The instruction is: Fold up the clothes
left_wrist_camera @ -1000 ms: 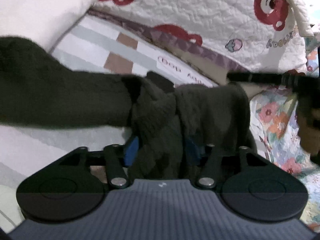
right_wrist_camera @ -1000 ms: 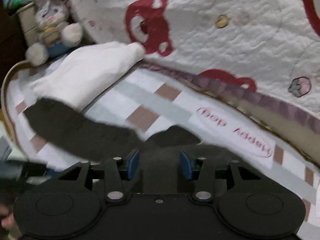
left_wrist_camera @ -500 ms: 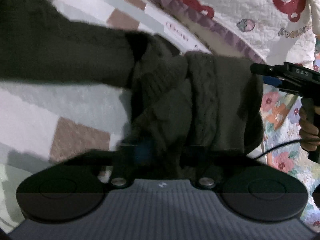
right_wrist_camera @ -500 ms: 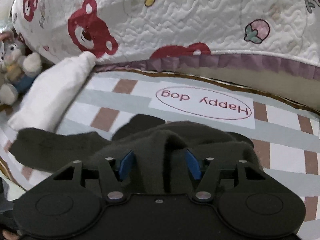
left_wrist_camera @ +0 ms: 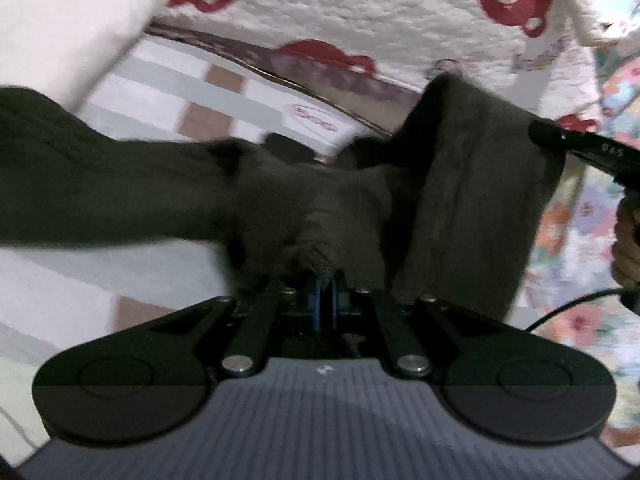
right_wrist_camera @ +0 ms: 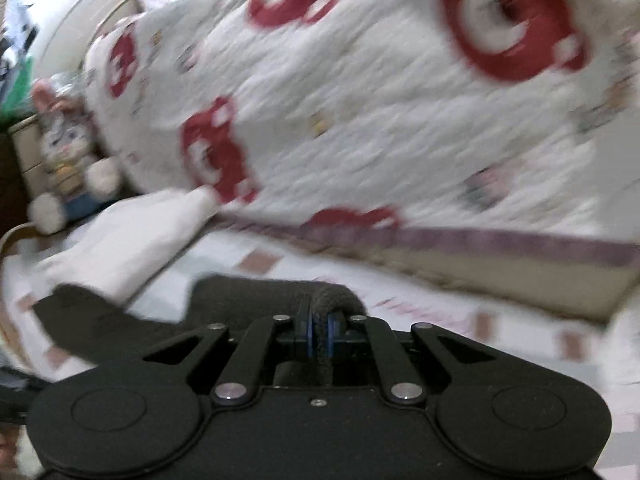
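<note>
Through the left wrist camera I see my left gripper [left_wrist_camera: 325, 294] clamped tight on a bunched fold of the dark knit sweater [left_wrist_camera: 120, 192], the blue pads [left_wrist_camera: 318, 304] almost meeting with knit pinched between them. The sweater stretches away to the left as a long sleeve lying across the striped sheet [left_wrist_camera: 168, 88], and to the right a broad panel of it stands lifted off the bed. At that panel's upper right corner I can make out the black tip of my right gripper [left_wrist_camera: 560, 142], with a hand [left_wrist_camera: 626, 240] on its grip at the picture's edge and a thin cable below it. Behind the sweater lie a white quilt [left_wrist_camera: 360, 12] printed with red bears and a white pillow [left_wrist_camera: 68, 36] at the upper left; a floral cover [left_wrist_camera: 580, 280] shows on the right.

Through the right wrist camera, which is blurred, I see my right gripper [right_wrist_camera: 318, 336] has just been closing, and its blue pads [right_wrist_camera: 307, 334] now squeeze a rolled edge of the same sweater [right_wrist_camera: 248, 300] between them. The rest of the garment spreads leftward over the sheet [right_wrist_camera: 440, 312], one sleeve reaching toward the pillow [right_wrist_camera: 132, 240]. The bear quilt [right_wrist_camera: 360, 112] fills the upper picture, and a plush rabbit [right_wrist_camera: 68, 160] sits at the far left beside the pillow.
</note>
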Action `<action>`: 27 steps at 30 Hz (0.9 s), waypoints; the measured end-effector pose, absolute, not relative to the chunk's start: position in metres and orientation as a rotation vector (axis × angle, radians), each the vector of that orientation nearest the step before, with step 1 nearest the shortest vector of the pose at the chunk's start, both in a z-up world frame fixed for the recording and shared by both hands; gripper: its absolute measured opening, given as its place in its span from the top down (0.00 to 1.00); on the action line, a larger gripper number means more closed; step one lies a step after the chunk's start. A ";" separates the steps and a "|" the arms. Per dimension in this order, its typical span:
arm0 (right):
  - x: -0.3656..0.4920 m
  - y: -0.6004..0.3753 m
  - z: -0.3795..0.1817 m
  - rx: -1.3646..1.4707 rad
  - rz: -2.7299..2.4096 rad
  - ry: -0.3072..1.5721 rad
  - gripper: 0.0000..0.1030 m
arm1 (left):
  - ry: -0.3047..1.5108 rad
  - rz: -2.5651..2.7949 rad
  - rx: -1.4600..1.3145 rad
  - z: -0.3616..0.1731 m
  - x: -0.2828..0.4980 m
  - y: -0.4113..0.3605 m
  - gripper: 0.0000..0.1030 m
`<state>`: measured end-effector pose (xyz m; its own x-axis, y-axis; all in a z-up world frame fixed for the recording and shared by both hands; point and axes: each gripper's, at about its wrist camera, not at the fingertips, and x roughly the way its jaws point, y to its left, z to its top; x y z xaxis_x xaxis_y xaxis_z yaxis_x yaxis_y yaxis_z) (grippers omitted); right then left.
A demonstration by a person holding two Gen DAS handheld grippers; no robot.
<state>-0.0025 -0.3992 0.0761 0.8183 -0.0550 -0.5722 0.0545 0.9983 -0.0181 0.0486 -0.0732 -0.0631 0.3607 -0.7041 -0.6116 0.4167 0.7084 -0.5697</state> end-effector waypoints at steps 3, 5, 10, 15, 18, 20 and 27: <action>-0.031 -0.436 0.091 -0.023 -0.156 0.606 0.92 | 0.961 -0.798 -0.297 -0.056 0.039 -0.094 0.96; -0.051 -0.455 0.092 -0.035 -0.213 0.625 0.92 | 0.967 -0.808 -0.267 -0.055 0.034 -0.106 0.96; -0.094 -0.485 0.060 -0.068 -0.327 0.693 0.92 | 0.935 -0.684 -0.079 -0.055 0.025 -0.121 0.96; -0.115 -0.506 0.039 0.109 -0.341 0.739 0.92 | 0.835 -0.563 0.067 -0.036 0.032 -0.115 0.96; -0.111 -0.497 0.058 0.352 -0.151 0.739 0.92 | 0.788 -0.485 -0.120 -0.011 0.049 -0.077 0.97; -0.106 -0.478 0.064 0.468 0.036 0.747 0.92 | 0.775 -0.449 -0.271 0.002 0.057 -0.049 0.97; -0.076 -0.393 0.013 0.467 0.439 1.095 0.90 | 0.788 -0.332 -0.177 -0.001 0.031 -0.023 1.00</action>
